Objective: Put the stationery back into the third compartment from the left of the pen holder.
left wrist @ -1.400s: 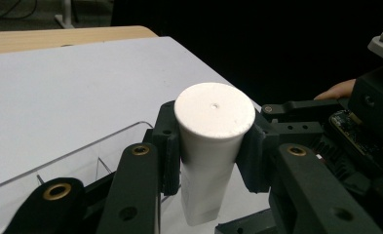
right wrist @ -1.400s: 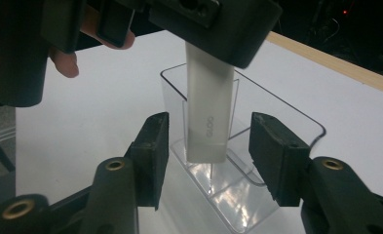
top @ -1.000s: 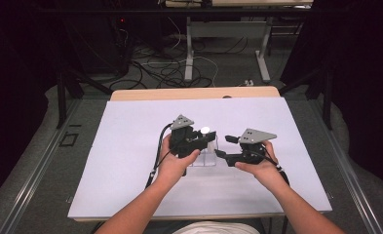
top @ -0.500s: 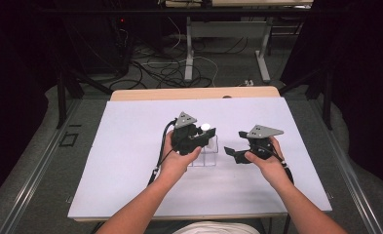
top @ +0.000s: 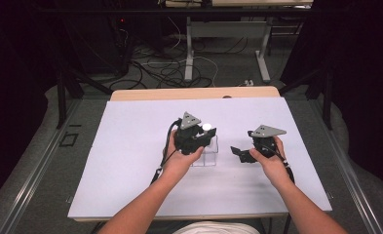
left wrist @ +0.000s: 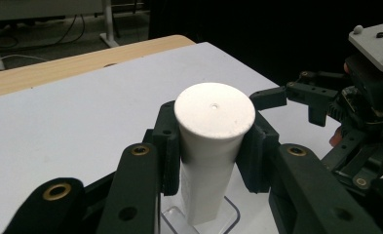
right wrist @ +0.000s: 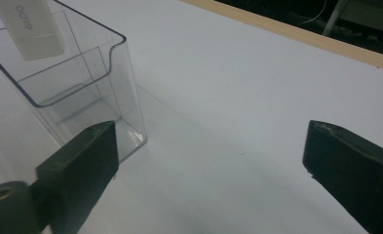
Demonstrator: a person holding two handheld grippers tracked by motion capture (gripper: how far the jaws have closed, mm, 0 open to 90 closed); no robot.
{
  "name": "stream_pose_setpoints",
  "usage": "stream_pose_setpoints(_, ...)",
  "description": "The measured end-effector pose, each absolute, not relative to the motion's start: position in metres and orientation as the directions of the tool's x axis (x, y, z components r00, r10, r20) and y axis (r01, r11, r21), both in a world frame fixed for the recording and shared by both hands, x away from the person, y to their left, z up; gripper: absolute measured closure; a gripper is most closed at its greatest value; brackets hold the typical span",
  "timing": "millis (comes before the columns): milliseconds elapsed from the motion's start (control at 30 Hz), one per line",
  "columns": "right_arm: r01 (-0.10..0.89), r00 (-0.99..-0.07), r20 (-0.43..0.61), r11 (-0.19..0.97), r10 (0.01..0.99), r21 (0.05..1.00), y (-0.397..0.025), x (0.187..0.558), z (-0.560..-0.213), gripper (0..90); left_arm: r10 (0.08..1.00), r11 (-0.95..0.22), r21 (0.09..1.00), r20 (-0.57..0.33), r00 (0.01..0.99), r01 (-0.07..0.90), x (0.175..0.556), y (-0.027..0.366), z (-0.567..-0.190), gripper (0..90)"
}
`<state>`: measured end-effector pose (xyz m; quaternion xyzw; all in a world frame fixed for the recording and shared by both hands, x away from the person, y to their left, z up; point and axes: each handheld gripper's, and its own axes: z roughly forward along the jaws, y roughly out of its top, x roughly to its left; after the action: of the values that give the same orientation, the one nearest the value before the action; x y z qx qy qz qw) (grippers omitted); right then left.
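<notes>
We squeeze the white tube (left wrist: 213, 146) with our left gripper (left wrist: 211, 153) over the clear box (right wrist: 77, 92). Our right gripper (right wrist: 211, 161) waits beside it, 2 jaws wide apart.

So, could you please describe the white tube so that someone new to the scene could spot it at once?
Start at the white table and find the left gripper near its middle. Between its jaws stands a white tube, cap end up, its lower end over a clear plastic bin. It is the one opaque white thing there; the bin is see-through and the right gripper is open beside it.
</notes>
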<state>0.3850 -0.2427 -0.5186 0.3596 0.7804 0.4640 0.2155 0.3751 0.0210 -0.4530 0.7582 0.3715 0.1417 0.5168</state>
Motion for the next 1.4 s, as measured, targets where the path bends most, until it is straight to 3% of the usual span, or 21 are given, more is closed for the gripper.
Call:
stream_pose_setpoints(400, 0.413, -0.621, 0.013, 0.313, 0.784, 0.855, -0.248, 0.389, -0.527, 0.0, 0.72, -0.225, 0.872, -0.151, 0.677, 0.434, 0.378, 0.013, -0.466, 66.7)
stream_pose_setpoints(1100, 0.418, -0.618, 0.017, 0.31, 0.786, 0.854, -0.248, 0.389, -0.53, 0.0, 0.723, -0.273, 0.853, -0.123, 0.679, 0.445, 0.377, 0.011, -0.477, 66.4)
stream_pose_setpoints(1400, 0.418, -0.624, 0.02, 0.312, 0.781, 0.853, -0.248, 0.389, -0.531, 0.0, 0.715, -0.22, 0.884, -0.141, 0.685, 0.412, 0.371, 0.019, -0.467, 55.0)
